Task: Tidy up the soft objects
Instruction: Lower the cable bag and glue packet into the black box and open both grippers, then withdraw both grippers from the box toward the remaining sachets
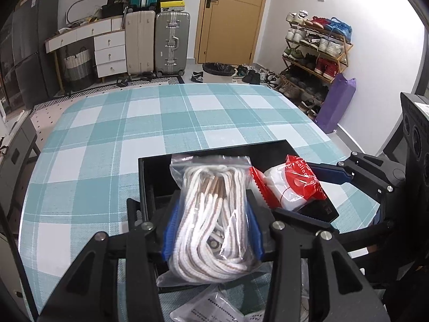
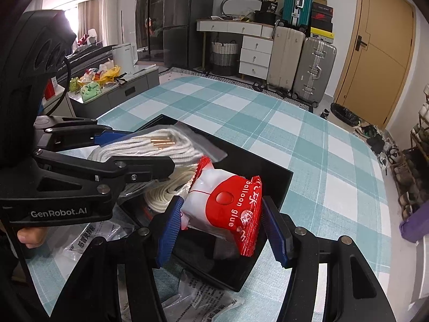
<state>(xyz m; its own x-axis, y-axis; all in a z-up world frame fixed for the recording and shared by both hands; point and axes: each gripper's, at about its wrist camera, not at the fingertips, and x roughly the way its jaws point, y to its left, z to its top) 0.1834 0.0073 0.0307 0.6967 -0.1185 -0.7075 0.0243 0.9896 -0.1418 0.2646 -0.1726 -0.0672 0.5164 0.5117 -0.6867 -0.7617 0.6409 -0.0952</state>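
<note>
The left claw (image 1: 211, 230) is clenched on the bag of white cord (image 1: 211, 214), whose long axis runs along the fingers toward the black tray (image 1: 268, 147) at lower centre. The right claw (image 2: 222, 228) straddles the red balloon glue packet (image 2: 228, 206) resting in that tray, its pads apparently parted and not pressing.

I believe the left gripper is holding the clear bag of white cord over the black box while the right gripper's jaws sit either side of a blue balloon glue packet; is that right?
Nearly. The balloon glue packet is red and white, not blue, as the right wrist view shows; only the jaw pads are blue. The rest holds: the left gripper holds the clear bag of white cord over the black box, and the right gripper brackets the packet.
</note>
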